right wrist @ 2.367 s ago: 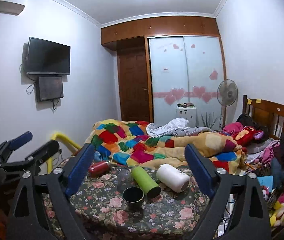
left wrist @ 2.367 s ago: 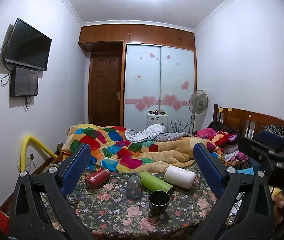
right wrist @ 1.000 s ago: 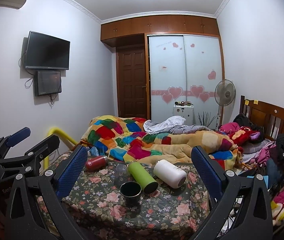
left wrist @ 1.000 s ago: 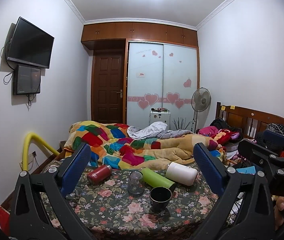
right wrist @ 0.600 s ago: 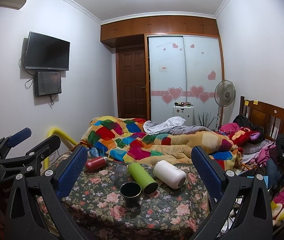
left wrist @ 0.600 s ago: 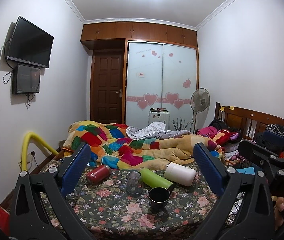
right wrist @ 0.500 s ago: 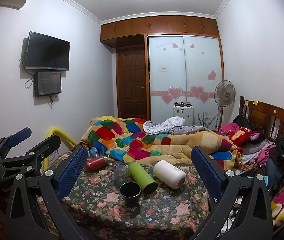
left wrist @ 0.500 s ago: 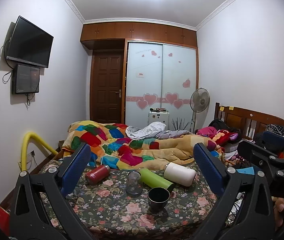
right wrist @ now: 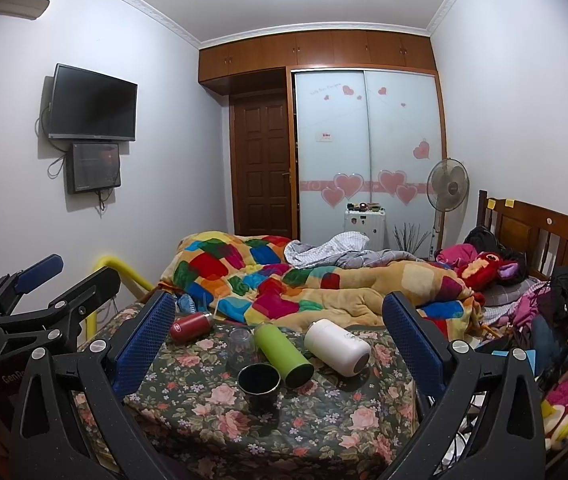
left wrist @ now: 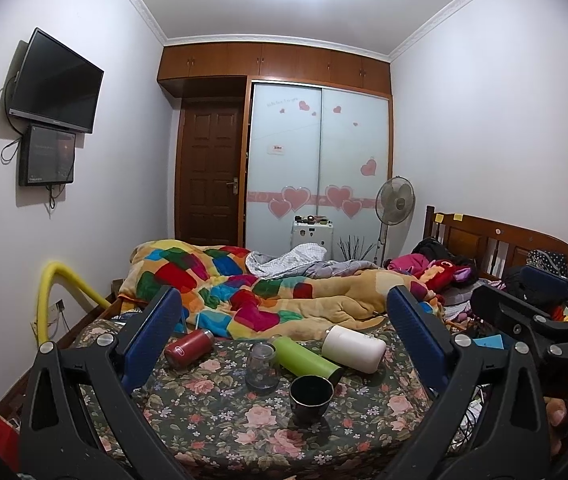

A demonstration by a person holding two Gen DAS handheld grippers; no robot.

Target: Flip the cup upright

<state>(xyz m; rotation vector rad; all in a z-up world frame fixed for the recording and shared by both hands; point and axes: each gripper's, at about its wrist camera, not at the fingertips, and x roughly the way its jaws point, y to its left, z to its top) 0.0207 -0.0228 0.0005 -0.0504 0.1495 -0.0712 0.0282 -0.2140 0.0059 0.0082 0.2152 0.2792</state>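
Note:
On a floral-cloth table [left wrist: 212,432] [right wrist: 343,428] a clear glass cup [left wrist: 261,366] [right wrist: 240,346] stands mouth down. A dark cup [left wrist: 310,398] [right wrist: 259,387] stands upright in front of it. A green bottle [left wrist: 307,360] [right wrist: 282,354], a white bottle [left wrist: 353,348] [right wrist: 337,346] and a red bottle [left wrist: 188,347] [right wrist: 191,326] lie on their sides. My left gripper [left wrist: 284,332] and right gripper [right wrist: 280,330] are both open and empty, held back from the table's near edge. Each gripper shows in the other's view: the right [left wrist: 531,320], the left [right wrist: 44,288].
A bed with a colourful patchwork blanket [left wrist: 244,280] lies right behind the table. A yellow pipe [left wrist: 50,292] curves at the left wall. Clothes and toys [right wrist: 563,312] pile up at the right. A fan [left wrist: 395,204] and wardrobe stand at the back.
Both grippers have drifted slightly; the view shifted a little. The cups and bottles have not moved.

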